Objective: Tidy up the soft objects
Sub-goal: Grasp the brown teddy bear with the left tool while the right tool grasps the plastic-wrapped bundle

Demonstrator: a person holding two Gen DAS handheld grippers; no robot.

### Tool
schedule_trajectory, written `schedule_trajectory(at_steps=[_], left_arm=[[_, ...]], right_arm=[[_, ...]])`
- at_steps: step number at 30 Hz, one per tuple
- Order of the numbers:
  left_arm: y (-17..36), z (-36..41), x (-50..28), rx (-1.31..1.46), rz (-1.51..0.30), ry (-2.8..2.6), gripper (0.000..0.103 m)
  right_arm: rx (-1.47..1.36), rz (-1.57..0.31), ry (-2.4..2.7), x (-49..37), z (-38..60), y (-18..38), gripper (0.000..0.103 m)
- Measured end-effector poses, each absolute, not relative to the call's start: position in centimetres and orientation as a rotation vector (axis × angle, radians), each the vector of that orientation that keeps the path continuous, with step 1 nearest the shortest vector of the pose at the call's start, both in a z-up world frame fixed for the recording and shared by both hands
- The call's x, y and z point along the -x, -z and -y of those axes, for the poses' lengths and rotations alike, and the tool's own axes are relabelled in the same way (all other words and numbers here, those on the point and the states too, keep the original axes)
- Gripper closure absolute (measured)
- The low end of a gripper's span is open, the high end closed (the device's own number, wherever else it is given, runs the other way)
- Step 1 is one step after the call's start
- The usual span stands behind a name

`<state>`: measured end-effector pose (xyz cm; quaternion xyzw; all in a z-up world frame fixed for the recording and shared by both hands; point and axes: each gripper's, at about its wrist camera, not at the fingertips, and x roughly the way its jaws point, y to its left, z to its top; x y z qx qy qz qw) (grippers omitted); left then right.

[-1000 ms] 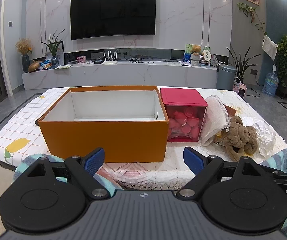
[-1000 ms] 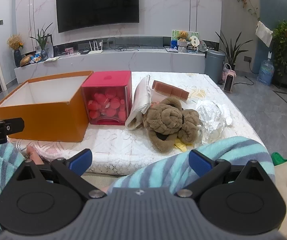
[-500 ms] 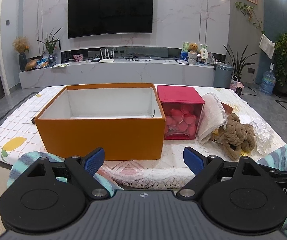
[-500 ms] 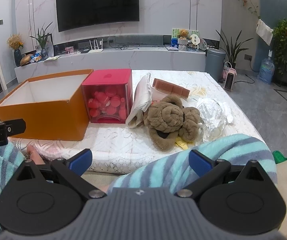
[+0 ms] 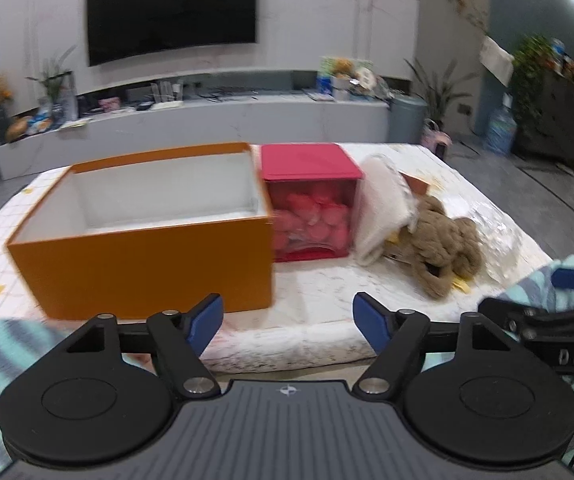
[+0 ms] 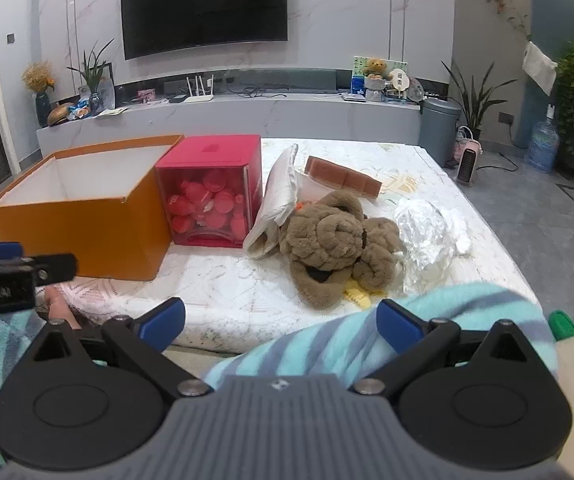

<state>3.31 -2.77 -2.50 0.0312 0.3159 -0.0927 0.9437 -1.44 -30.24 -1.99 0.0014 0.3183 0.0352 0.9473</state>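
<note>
An open orange box with a white inside stands on the left of the low table. A brown plush toy lies to the right, with a folded white cloth leaning on the red box beside it. My left gripper hovers before the table edge, jaws closing with nothing between them. My right gripper stays open and empty above a striped knee, short of the plush toy.
A red lidded box of pink caps sits between the orange box and the cloth. Crumpled white plastic and a brown block lie right of the plush. The lace-covered table edge faces me. A TV wall stands behind.
The left view has swung right and is blurred with motion; its jaws stand narrower than before. The right view is unchanged.
</note>
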Motion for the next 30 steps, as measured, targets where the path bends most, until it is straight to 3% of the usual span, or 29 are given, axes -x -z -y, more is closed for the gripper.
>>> schedule_trajectory(at_steps=[4, 30], left_arm=[[2.8, 5.0, -4.7, -0.108, -0.657, 0.269, 0.026], [2.5, 17.0, -14.8, -0.469, -0.725, 0.625, 0.029]], right_arm=[[-0.003, -0.66, -0.037, -0.4, 32.2, 2.0, 0.016], [-0.148, -1.015, 0.007, -16.0, 44.4, 4.6, 0.021]])
